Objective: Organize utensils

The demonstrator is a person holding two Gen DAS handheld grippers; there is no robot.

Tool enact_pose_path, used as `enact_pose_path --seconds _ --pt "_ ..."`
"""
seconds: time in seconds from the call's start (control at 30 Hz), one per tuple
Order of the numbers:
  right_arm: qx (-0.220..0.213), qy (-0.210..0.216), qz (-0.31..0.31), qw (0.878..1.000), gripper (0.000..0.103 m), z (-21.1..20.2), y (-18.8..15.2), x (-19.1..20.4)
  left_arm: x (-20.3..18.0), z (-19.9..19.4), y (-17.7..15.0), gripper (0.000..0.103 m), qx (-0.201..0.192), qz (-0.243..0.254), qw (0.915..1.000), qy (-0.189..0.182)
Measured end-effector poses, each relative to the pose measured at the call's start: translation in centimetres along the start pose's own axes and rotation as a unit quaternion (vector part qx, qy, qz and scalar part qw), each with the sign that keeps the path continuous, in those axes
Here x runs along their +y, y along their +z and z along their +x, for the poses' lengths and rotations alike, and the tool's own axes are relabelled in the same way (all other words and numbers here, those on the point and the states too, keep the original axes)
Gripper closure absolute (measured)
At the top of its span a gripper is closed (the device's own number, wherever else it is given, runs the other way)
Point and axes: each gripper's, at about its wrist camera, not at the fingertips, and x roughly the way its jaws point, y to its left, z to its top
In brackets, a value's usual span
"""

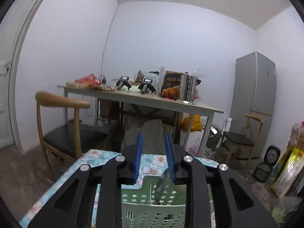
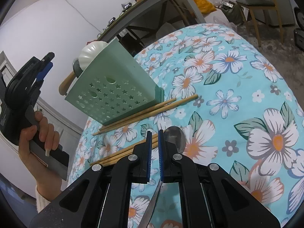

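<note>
Chopsticks [image 2: 148, 112], four in two pairs, and one spoon [image 2: 173, 138] are seen; the spoon is clamped in the right gripper [image 2: 154, 133]; the left gripper [image 1: 153, 138] is parted, empty.

A long pale wooden bench [image 1: 199, 105] on white metal legs stands against the white wall, and the rest lies around it. On its top sit a brown cardboard box printed with a croissant [image 1: 171, 87] and, just right of that, a shiny metal can [image 1: 187, 90]; at its left end stands a wooden chair with a black seat [image 1: 62, 133]. Under its right end lies a yellow plastic bag [image 1: 193, 122], and well off to its right rises a tall grey refrigerator [image 1: 254, 102] with a second black-seated wooden chair [image 1: 241, 138] in front.
</note>
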Motion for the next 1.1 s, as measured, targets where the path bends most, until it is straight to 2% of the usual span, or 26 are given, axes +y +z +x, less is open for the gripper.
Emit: enact_pose_path --seconds 0.1,0.37,0.53,0.8,0.9,1.1 --pt "0.000 -0.001 0.001 1.000 0.095 0.0 0.0 0.0 -0.7 -0.5 -0.3 0.073 -0.012 0.032 0.9994 0.006" --pt "0.004 -0.007 0.000 1.000 0.093 0.3 0.0 0.1 -1.3 -0.8 -0.9 0.068 -0.013 0.061 0.9979 0.013" --pt "0.004 -0.013 -0.001 1.000 0.092 0.4 0.0 0.1 -0.6 -0.5 -0.9 0.062 -0.003 0.049 0.9986 0.019" --pt "0.004 -0.021 0.006 1.000 0.088 0.5 0.0 -0.3 1.5 0.4 -0.9 0.056 0.016 0.022 0.9985 0.048" --pt "0.004 -0.023 0.007 1.000 0.088 0.5 0.1 -0.4 2.0 0.7 -0.9 0.054 0.018 0.029 0.9970 0.069" --pt "0.003 -0.028 0.011 1.000 0.083 0.6 0.0 -0.5 3.0 0.9 -1.3 0.046 0.024 0.039 0.9954 0.084"
